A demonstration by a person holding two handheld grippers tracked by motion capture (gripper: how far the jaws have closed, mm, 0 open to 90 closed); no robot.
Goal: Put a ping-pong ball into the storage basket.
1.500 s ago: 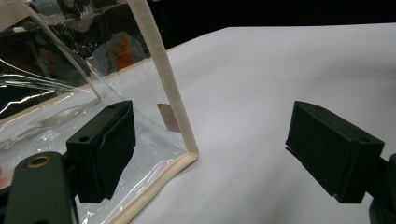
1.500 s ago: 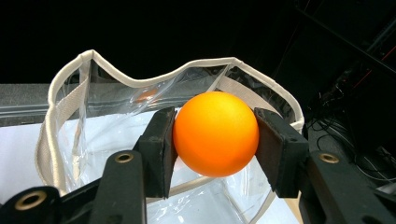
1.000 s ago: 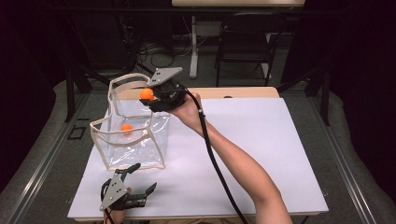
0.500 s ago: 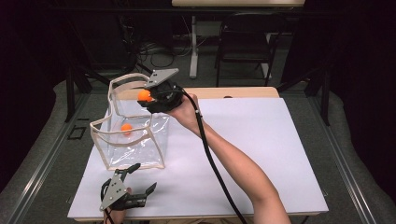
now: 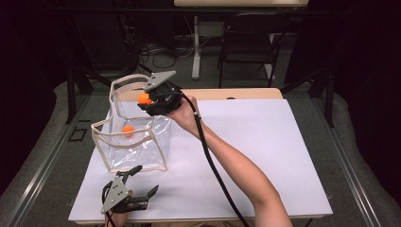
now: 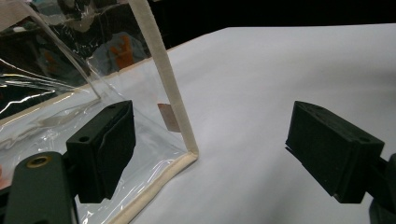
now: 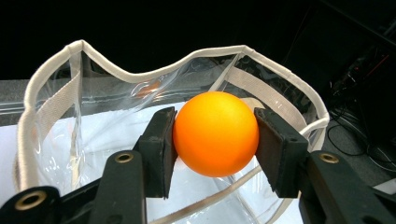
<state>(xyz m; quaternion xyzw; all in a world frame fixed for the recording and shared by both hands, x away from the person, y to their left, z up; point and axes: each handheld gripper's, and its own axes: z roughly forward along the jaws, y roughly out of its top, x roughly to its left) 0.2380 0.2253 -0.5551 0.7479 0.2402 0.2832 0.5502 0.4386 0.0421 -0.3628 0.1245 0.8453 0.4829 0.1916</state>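
Where right tool (image 7: pixel 215 140) clamps, orange ball's (image 7: pixel 215 133) flanks hidden.

Right gripper (image 5: pixel 150 98) raised, fingers clamped — left gripper (image 5: pixel 137 182) low, fingers spread.

Round matte orange ball (image 7: pixel 215 133) between my right gripper's (image 7: pixel 214 151) black jaws. Just beyond it, clear plastic bag with cream fabric trim (image 7: pixel 51 100). Second small orange ball (image 5: pixel 127 129) inside. White table top (image 5: pixel 265 142) under my black left gripper (image 6: pixel 210 149).
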